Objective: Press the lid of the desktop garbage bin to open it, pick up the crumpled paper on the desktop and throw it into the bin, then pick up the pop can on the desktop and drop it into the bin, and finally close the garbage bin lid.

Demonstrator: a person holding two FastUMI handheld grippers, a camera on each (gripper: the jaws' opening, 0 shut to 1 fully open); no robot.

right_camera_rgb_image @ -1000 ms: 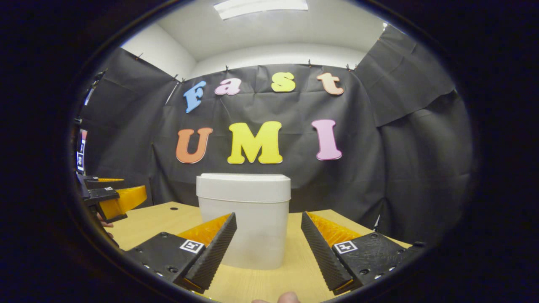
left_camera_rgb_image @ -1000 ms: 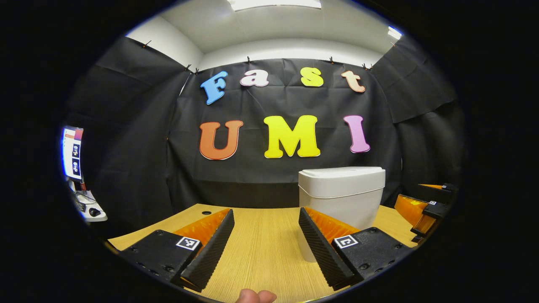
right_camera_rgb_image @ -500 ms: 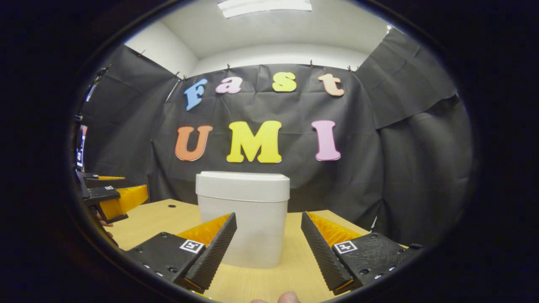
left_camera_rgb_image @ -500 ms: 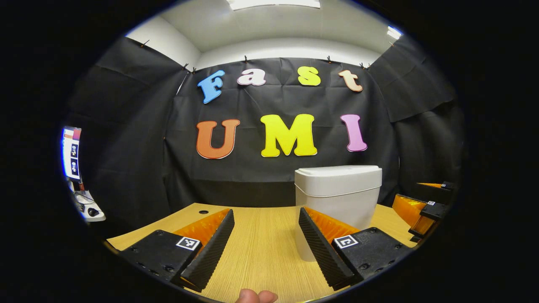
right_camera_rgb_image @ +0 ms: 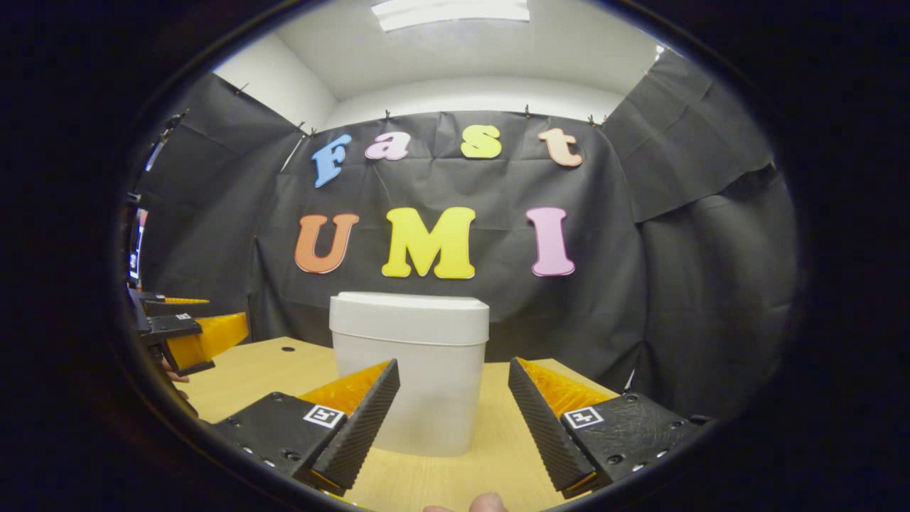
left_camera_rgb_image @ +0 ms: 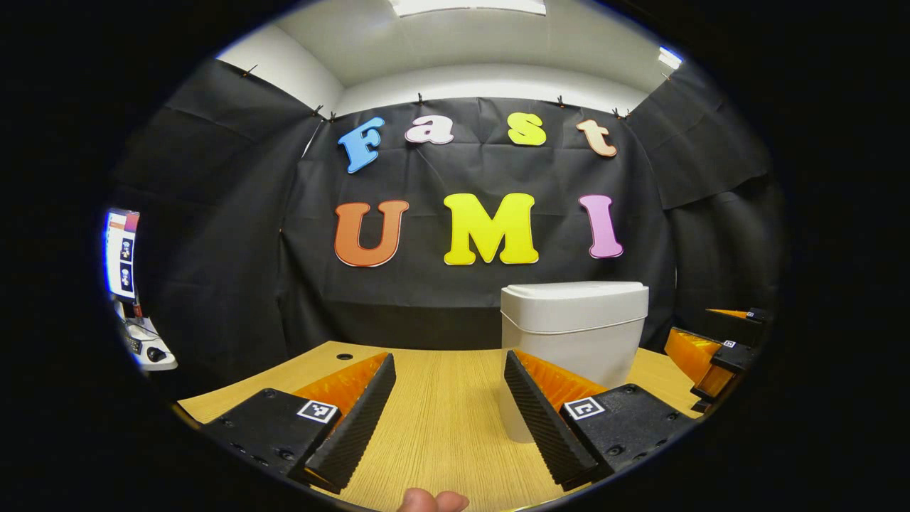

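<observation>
A white desktop garbage bin with its lid down stands on the wooden desk. In the left gripper view it is right of centre, partly behind my left gripper's right finger. That gripper is open with nothing between its fingers. In the right gripper view the bin stands straight ahead, just beyond my open right gripper, whose fingers frame it without touching. The lid is flat and shut. Each view also shows the other gripper off to one side, the right gripper and the left gripper.
Black cloth walls close the booth behind and beside the desk. A small round hole is in the desk's far left part. A lit screen and a mouse sit beyond the desk at far left. Bare desk lies left of the bin.
Both views shift only slightly; the bin sits a touch lower in the right gripper view. Both grippers stay open and nothing was touched.
</observation>
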